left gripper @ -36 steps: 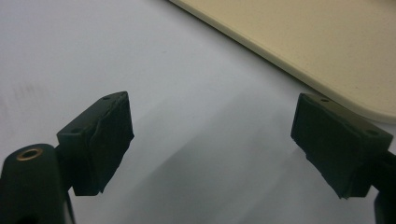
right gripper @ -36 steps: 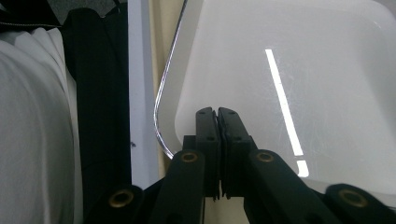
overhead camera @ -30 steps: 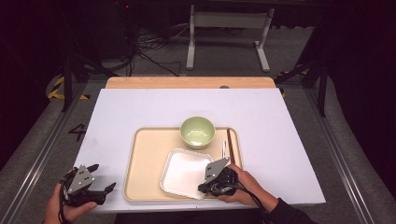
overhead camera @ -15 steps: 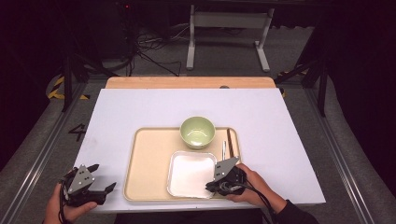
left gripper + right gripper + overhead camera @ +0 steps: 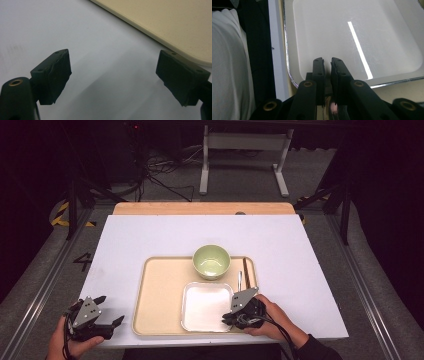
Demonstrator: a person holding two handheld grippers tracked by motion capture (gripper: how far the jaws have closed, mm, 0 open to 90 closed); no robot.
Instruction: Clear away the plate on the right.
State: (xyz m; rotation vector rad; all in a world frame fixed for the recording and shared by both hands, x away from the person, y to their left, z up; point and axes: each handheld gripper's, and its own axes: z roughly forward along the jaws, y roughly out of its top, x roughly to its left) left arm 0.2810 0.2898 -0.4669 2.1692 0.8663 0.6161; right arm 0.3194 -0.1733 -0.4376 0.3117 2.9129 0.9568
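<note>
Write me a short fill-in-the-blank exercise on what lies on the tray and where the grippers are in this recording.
1. The round green bowl stands on the beige ____.
2. The square white plate lies on the side of the bowl ____ the person.
3. The right gripper is at the plate's ____ edge in the high view.
4. The left gripper hovers over the ____ table.

Missing: tray; nearer; right; white

Lab, taped floor (image 5: pixel 75 215), cable tangle (image 5: pixel 160 175)

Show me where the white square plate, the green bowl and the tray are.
white square plate (image 5: pixel 206 306), high view, on its flat middle.
green bowl (image 5: pixel 211 260), high view, on its inside bottom.
tray (image 5: pixel 160 295), high view, on its bare left part.
</note>
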